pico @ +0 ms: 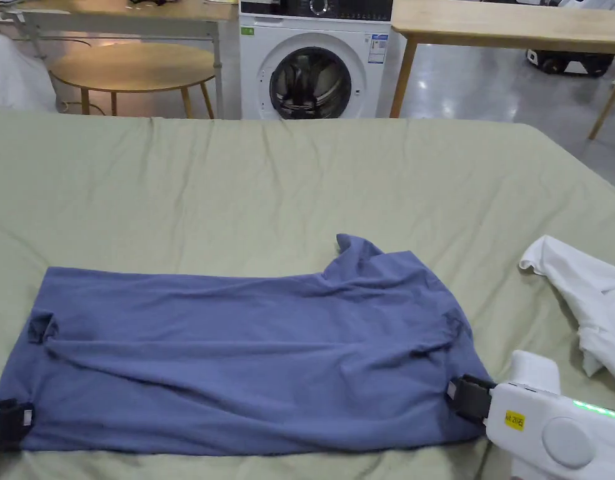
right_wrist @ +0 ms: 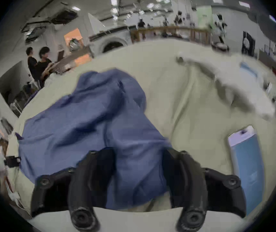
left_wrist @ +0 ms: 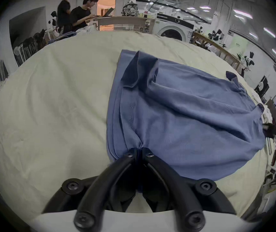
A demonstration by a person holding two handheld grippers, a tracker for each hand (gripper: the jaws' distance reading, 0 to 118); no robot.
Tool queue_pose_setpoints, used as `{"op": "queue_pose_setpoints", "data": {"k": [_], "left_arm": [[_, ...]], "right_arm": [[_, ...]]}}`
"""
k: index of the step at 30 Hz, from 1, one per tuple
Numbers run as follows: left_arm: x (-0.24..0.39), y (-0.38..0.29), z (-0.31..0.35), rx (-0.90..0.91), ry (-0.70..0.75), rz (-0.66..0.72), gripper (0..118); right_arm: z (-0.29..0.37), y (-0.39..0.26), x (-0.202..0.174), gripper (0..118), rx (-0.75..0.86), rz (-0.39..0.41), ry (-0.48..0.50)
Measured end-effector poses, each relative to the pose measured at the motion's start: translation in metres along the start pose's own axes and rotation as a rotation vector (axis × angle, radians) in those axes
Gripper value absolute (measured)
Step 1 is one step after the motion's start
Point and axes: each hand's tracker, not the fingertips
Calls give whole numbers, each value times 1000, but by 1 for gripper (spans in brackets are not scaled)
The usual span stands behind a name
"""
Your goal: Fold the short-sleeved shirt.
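Head view: the blue shirt [pico: 250, 356] is lying crosswise on the green sheet [pico: 300, 181], folded lengthwise and wrinkled. The left gripper [pico: 12, 424] is sitting at the shirt's near left corner, mostly cut off by the frame edge, so its jaw spacing is not readable here. The right gripper [pico: 467, 395] is touching the shirt's near right edge; its jaws are largely hidden by cloth. A white garment [pico: 587, 300] is lying to the right of the shirt, partly cut off.

Left gripper view: the left gripper [left_wrist: 139, 152] is pinching the shirt [left_wrist: 184, 118] hem, jaws closed tight on a fold of cloth. The right gripper [left_wrist: 268, 129] is showing at the shirt's far end, small and indistinct.

Right gripper view: this frame is blurring. The right gripper [right_wrist: 137, 160] is standing with jaws wide apart, the shirt [right_wrist: 100, 126] draping between them; whether either jaw is pressing the cloth cannot be determined.
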Motion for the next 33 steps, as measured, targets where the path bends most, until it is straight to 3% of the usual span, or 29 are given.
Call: {"op": "queue_pose_setpoints", "data": {"k": [1, 2, 4, 6, 9, 12, 18, 23, 26, 28, 29, 30, 31, 33], "left_arm": [[-1, 0, 1, 2, 0, 0, 0], [0, 0, 2, 1, -2, 3, 0], [2, -1, 5, 5, -4, 5, 0], [-6, 0, 8, 15, -31, 22, 0], [-6, -9, 55, 213, -29, 35, 0], [-4, -11, 106, 253, -58, 59, 0], [-26, -71, 154, 226, -70, 77, 0], [-39, -124, 166, 152, -55, 104, 0], [-42, -141, 166, 144, -54, 123, 0], [-46, -144, 163, 147, -52, 116, 0], [-46, -144, 162, 148, -61, 111, 11], [-48, -140, 158, 148, -81, 103, 33], [-50, -139, 156, 147, -87, 100, 47], [-44, -138, 159, 157, -82, 80, 48]], "right_arm": [[12, -5, -4, 34, 81, 24, -56], [22, -6, -8, 12, 118, 42, -42], [28, -7, -16, 11, 63, 53, 22], [25, -9, -19, 10, 69, 84, -28], [41, -5, -18, 10, 85, 86, -23], [80, -3, -24, 10, 104, 92, -20], [128, -36, -20, 10, 90, 158, -56], [150, -81, -2, 10, 66, 131, -36], [152, -96, 1, 10, 71, 156, -53], [145, -99, 4, 14, 75, 154, -59], [143, -99, 6, 30, 80, 146, -59], [141, -101, 7, 47, 97, 136, -72], [140, -101, 9, 58, 109, 143, -114], [147, -101, 11, 59, 118, 137, -134]]}}
